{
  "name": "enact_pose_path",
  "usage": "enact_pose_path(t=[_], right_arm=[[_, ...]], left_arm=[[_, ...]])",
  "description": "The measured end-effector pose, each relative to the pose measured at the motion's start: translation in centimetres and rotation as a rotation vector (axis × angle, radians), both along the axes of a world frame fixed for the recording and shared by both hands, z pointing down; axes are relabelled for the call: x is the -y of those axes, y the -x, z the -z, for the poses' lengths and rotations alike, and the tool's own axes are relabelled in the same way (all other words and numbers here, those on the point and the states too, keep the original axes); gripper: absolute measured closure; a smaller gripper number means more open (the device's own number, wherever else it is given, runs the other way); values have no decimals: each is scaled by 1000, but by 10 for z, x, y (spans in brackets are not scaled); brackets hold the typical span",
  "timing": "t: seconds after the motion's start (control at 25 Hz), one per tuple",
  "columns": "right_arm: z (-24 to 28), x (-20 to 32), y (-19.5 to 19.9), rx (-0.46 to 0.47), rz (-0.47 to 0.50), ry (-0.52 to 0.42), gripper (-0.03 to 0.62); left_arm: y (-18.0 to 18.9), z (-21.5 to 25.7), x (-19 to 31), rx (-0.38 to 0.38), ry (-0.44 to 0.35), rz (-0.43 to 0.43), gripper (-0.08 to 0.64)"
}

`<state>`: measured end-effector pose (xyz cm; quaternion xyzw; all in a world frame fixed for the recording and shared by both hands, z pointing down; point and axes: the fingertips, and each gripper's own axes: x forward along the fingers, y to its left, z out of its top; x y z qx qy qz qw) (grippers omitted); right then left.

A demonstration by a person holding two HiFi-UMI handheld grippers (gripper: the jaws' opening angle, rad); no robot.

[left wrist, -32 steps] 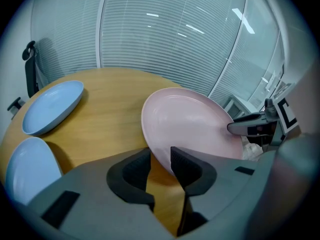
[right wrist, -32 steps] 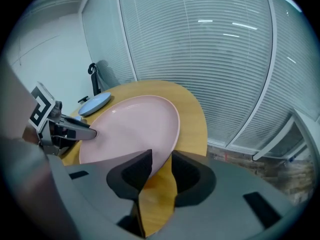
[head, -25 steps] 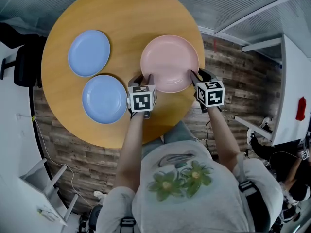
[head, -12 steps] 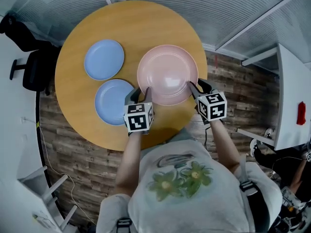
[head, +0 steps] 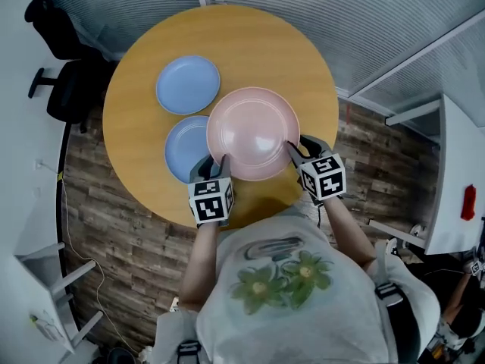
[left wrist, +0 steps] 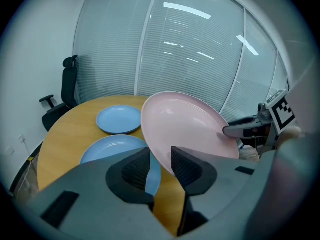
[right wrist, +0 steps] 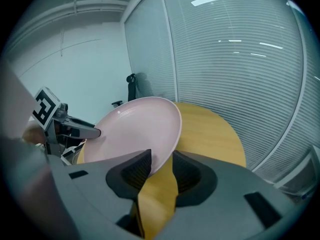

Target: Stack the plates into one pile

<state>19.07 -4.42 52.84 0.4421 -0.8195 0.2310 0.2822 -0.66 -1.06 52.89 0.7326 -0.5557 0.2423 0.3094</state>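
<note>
Head view: the pink plate [head: 254, 131] hangs over the round wooden table [head: 303, 59], held at two opposite points of its near rim; the left gripper [head: 217, 162] pinches the rim at the lower left and the right gripper [head: 293, 149] pinches it at the lower right; each marker cube sits just behind its jaws and hides the hand that carries it. The pink plate overlaps the near blue plate [head: 184, 147] and covers that plate's right part; the far blue plate [head: 188, 85] lies on the table beside it, in full view; the table's near edge is hidden by the grippers and the person's arms.

Left gripper view: the jaws of the left gripper [left wrist: 160, 165] are closed on the pink plate's [left wrist: 185, 124] rim, which runs between the two ribbed pads; the plate is tilted and rises away to the right, where the right gripper's fingers [left wrist: 241, 130] grip its far edge; the near blue plate [left wrist: 111, 147] lies below, partly behind the left jaw and the pink plate, with the far blue plate [left wrist: 119, 119] beyond it.

Right gripper view: the right gripper [right wrist: 161, 170] clamps the pink plate's [right wrist: 135, 131] rim between its pads; bare table [right wrist: 210, 129] shows beneath the rim; the left gripper [right wrist: 82, 131] holds the opposite edge at the left; both blue plates are out of sight here.
</note>
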Motion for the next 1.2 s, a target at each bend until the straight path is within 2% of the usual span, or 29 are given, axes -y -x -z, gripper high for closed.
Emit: enact_pose_path(t=[0.36, 0.56, 0.84, 1.0, 1.2], right_arm=[[-4, -14, 103, 21, 192, 15, 449], [-9, -17, 148, 20, 265, 27, 449], [-17, 3, 195, 13, 305, 30, 449], [-28, 18, 206, -1, 302, 38, 449], [-59, 27, 216, -39, 302, 80, 449]], left_arm=[[93, -4, -51, 13, 33, 178, 417], [133, -9, -65, 20, 51, 253, 419], [176, -15, -53, 29, 64, 275, 417], [188, -25, -37, 39, 75, 274, 417], [197, -56, -29, 46, 131, 269, 417]])
